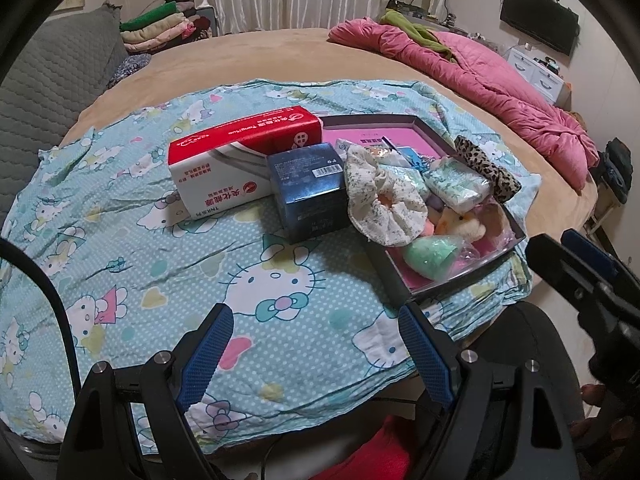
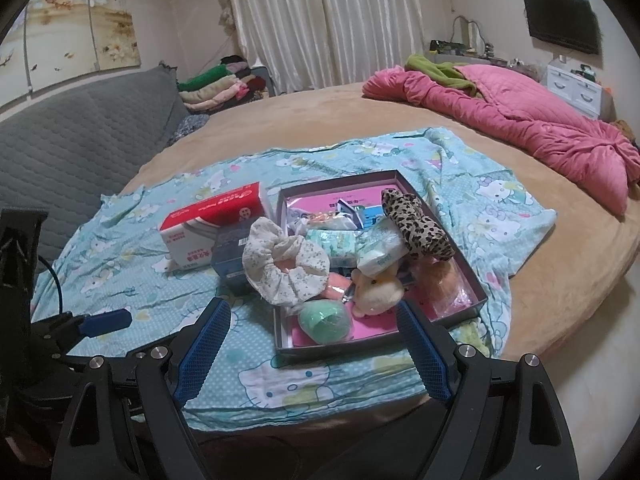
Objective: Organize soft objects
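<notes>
The red-and-white box (image 1: 240, 160) reads "TNR" and, apparently, "Tongfuo". Both the left gripper (image 1: 312, 316) and right gripper (image 2: 310, 312) gape empty above the cloth (image 1: 160, 264).

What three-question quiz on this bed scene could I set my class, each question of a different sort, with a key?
1. True or false: the left gripper holds the floral scrunchie.
2. What colour is the egg-shaped soft toy in the tray?
3. Which lies outside the tray: (a) leopard-print pouch, (b) red and white box, (c) plush animal?

Key: 1 false, both grippers are open and empty; 2 green; 3 b.
</notes>
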Demonstrator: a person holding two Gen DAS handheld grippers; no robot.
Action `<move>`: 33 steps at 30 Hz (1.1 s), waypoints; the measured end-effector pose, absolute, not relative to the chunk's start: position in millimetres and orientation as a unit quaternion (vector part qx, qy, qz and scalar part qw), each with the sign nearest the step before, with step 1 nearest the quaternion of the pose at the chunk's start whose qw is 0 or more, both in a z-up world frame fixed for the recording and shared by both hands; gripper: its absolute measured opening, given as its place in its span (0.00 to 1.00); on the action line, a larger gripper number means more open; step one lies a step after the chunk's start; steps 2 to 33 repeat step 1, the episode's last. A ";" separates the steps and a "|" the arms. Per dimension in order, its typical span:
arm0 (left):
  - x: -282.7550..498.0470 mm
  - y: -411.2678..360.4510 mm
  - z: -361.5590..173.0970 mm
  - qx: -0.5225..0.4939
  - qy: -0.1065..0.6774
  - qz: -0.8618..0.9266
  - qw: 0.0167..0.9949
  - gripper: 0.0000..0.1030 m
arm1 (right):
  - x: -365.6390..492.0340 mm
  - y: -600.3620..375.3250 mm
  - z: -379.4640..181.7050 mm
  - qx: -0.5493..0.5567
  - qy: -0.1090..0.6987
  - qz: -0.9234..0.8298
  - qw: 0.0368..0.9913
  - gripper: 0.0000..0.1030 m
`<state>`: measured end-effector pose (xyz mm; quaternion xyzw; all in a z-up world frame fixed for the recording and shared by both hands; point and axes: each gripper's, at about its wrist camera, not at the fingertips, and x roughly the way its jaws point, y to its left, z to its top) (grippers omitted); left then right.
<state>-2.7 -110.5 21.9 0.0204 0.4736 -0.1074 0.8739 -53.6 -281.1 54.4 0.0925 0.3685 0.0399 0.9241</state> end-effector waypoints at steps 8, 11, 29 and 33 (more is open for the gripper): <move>-2.4 -110.0 20.7 0.018 0.474 -0.109 0.874 0.82 | -52.9 -280.9 53.2 0.093 0.371 0.040 0.923 0.83; -2.4 -110.0 20.7 0.018 0.474 -0.109 0.874 0.82 | -52.9 -280.9 53.2 0.093 0.371 0.040 0.923 0.83; -2.4 -110.0 20.7 0.018 0.474 -0.109 0.874 0.82 | -52.9 -280.9 53.2 0.093 0.371 0.040 0.923 0.83; -2.4 -110.0 20.7 0.018 0.474 -0.109 0.874 0.82 | -52.9 -280.9 53.2 0.093 0.371 0.040 0.923 0.83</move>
